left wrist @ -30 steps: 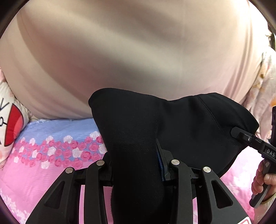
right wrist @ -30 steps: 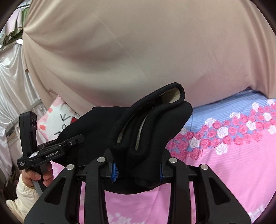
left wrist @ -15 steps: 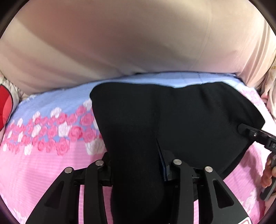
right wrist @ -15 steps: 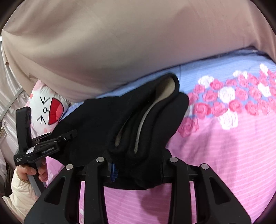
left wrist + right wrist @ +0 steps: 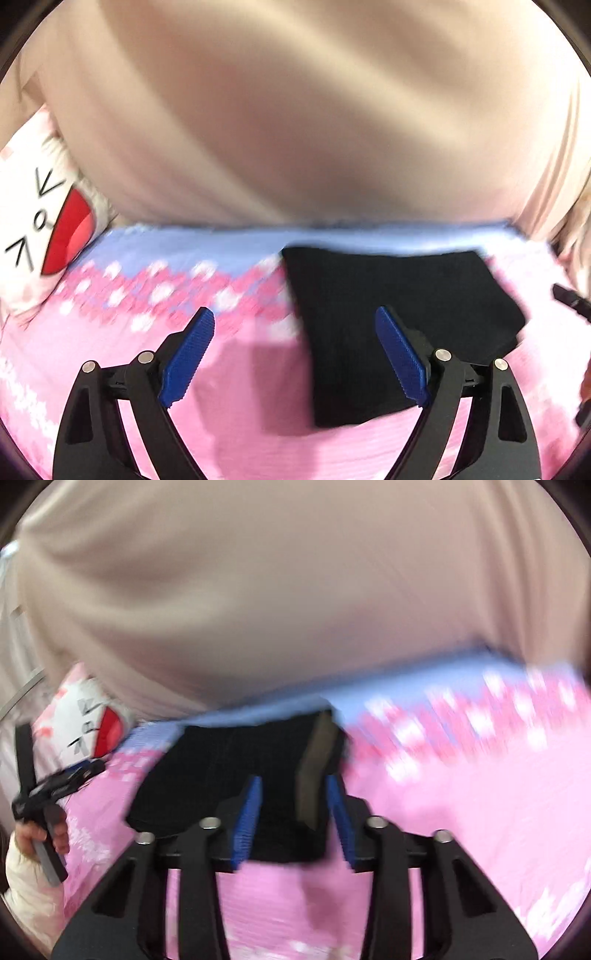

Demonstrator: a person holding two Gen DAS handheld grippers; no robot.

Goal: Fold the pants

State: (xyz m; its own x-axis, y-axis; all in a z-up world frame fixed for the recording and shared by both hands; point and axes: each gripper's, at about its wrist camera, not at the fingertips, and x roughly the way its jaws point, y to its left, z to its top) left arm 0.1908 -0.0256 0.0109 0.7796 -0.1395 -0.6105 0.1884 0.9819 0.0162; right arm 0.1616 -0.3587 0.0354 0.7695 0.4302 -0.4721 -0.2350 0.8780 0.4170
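Blurring both views, hiding fabric detail: black pants (image 5: 399,317) folded on the bed (image 5: 240,406), ahead-right of left hand-held gripper (image 5: 295,328), spread wide, empty; right hand-held gripper (image 5: 293,786) partly parted around the fold, contact unclear.

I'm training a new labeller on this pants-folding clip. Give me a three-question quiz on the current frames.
1. True or false: the left gripper is clamped on the black pants.
2. What do the pants lie on?
A. a wooden floor
B. a pink floral bedsheet
C. a chair
3. Fill in: the right gripper has its fingers ____ around the fabric.

Key:
1. False; it is wide open.
2. B, the bedsheet.
3. Open, pads apart from the pants' edge.
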